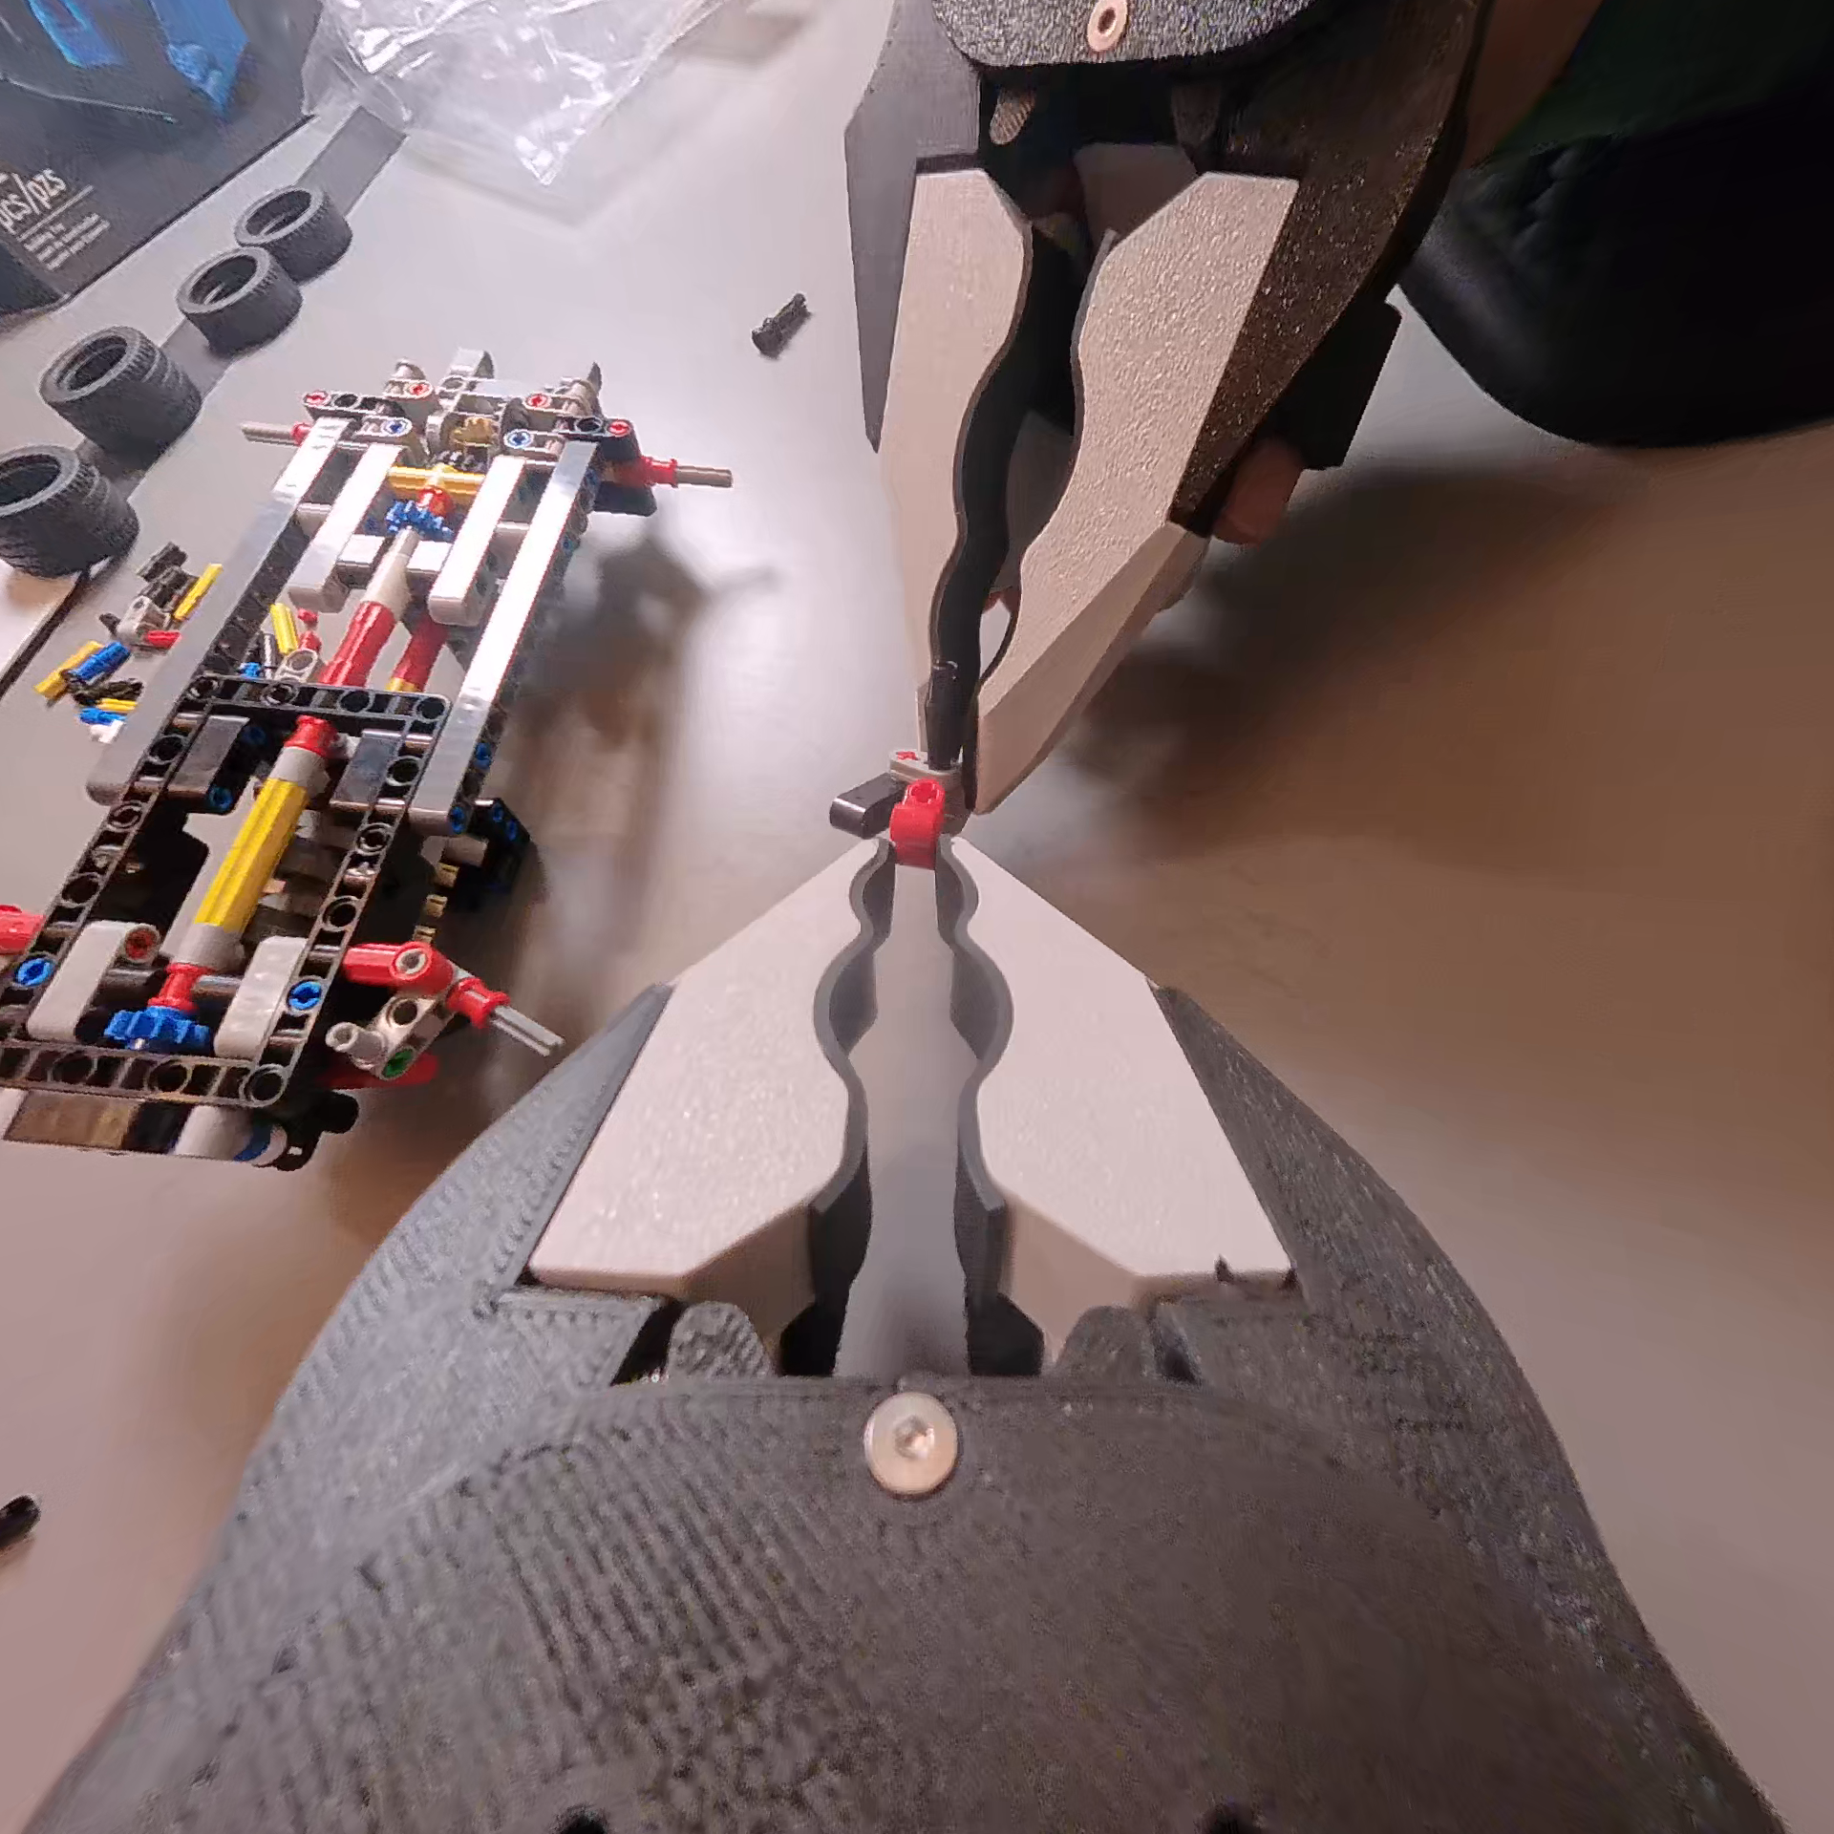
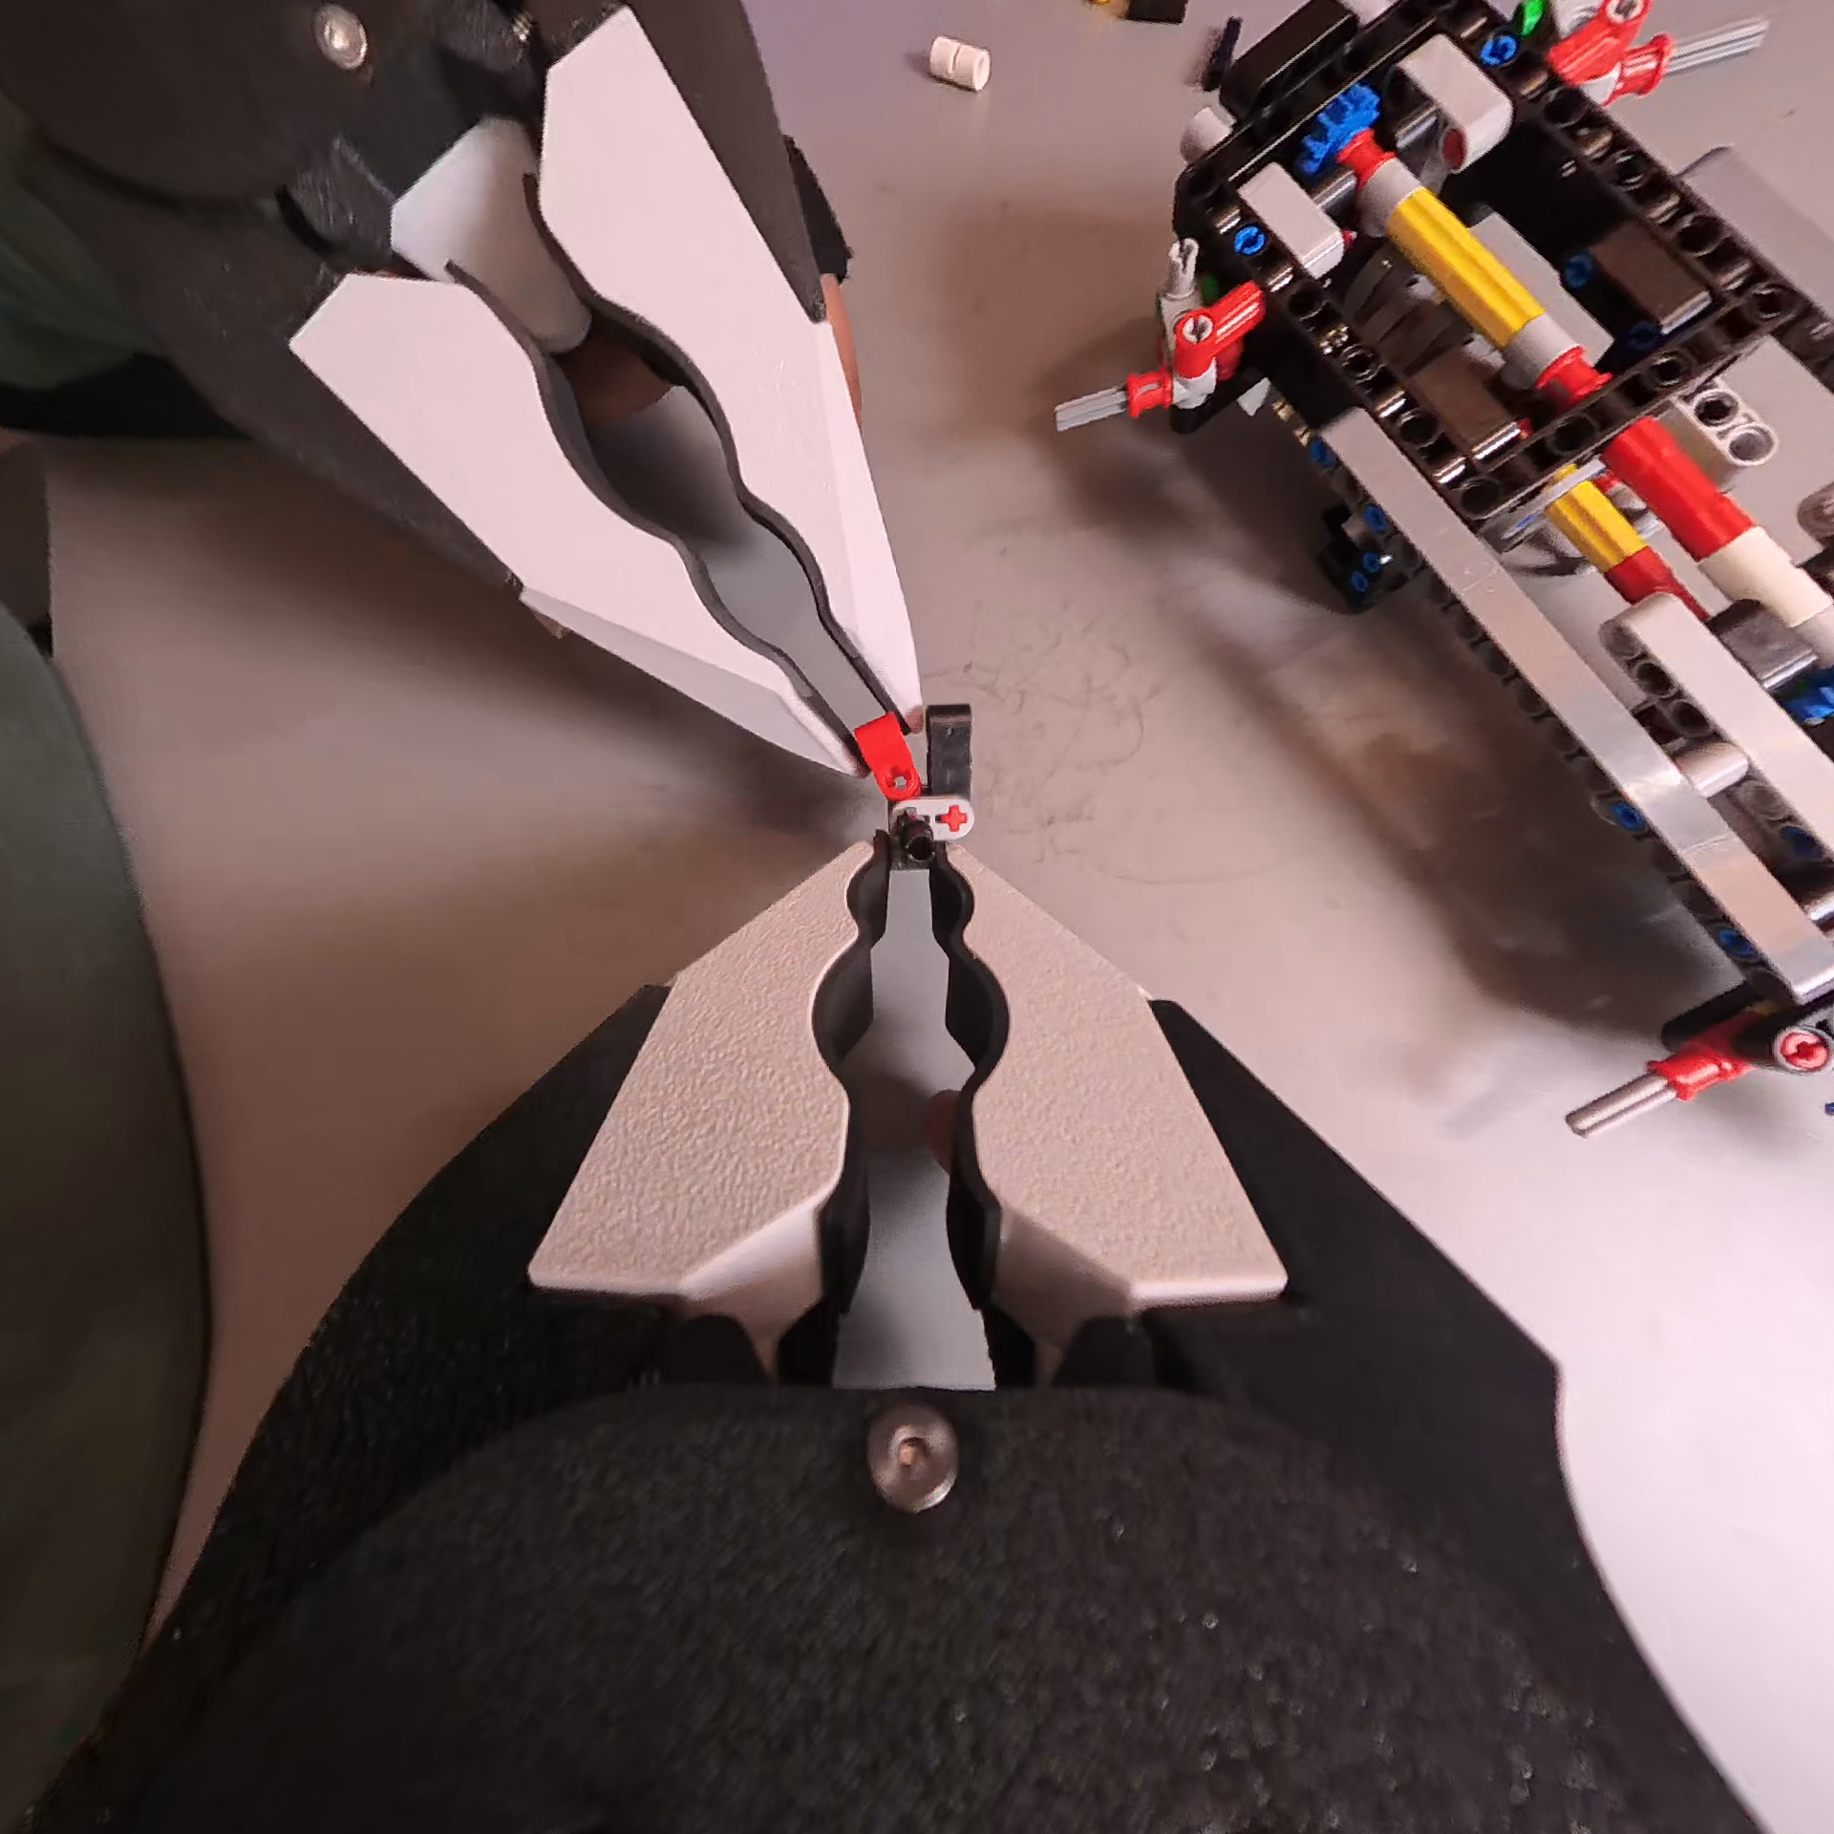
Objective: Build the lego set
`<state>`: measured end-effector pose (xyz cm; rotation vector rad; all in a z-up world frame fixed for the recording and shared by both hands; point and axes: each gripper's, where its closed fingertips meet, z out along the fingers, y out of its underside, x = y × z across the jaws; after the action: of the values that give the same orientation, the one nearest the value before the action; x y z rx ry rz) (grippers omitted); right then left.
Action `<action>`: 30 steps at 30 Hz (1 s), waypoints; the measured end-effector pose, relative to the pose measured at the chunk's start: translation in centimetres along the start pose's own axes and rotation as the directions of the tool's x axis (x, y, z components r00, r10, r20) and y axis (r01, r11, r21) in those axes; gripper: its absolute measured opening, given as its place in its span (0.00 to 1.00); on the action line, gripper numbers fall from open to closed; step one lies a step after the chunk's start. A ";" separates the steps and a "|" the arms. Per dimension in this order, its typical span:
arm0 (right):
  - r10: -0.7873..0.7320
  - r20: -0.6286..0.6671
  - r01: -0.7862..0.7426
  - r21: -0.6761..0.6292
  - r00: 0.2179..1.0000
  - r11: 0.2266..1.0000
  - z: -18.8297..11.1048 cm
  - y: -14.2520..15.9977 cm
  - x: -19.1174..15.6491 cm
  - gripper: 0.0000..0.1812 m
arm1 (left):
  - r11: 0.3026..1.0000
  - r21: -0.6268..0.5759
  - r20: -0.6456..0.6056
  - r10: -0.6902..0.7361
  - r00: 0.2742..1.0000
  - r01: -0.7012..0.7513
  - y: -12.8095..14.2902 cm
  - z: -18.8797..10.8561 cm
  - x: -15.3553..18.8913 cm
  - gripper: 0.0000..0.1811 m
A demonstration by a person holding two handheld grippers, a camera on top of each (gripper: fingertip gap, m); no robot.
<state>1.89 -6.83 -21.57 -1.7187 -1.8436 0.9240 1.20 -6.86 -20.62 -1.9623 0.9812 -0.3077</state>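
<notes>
A: We had the left gripper pinched tight on the red connector, its two tips closed around the piece with no gap showing. That connector sat joined to a small grey piece and a short black piece, all held above the table.

B: And we had the right gripper meeting it from the opposite side, fingers drawn together on a black pin pressed against the grey piece. In our right wrist view the red connector sat just past our tips, in the left gripper.

A: The half-built chassis lay well apart, off to our left on the table, with four black tyres beyond it and loose small parts beside it.

B: We also saw a lone black pin lying further out, a clear plastic bag and the dark box at the far edge.
</notes>
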 end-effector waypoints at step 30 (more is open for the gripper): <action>-0.259 -0.080 0.239 -0.201 0.962 0.950 0.8 1.2 0.2 0.02 | 0.974 -0.198 0.022 0.118 0.993 -0.111 1.3 0.6 0.8 0.03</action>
<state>2.12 -6.76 -23.02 -1.5576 -2.0737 0.5608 1.39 -7.48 -22.11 -2.0699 1.1336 -0.1156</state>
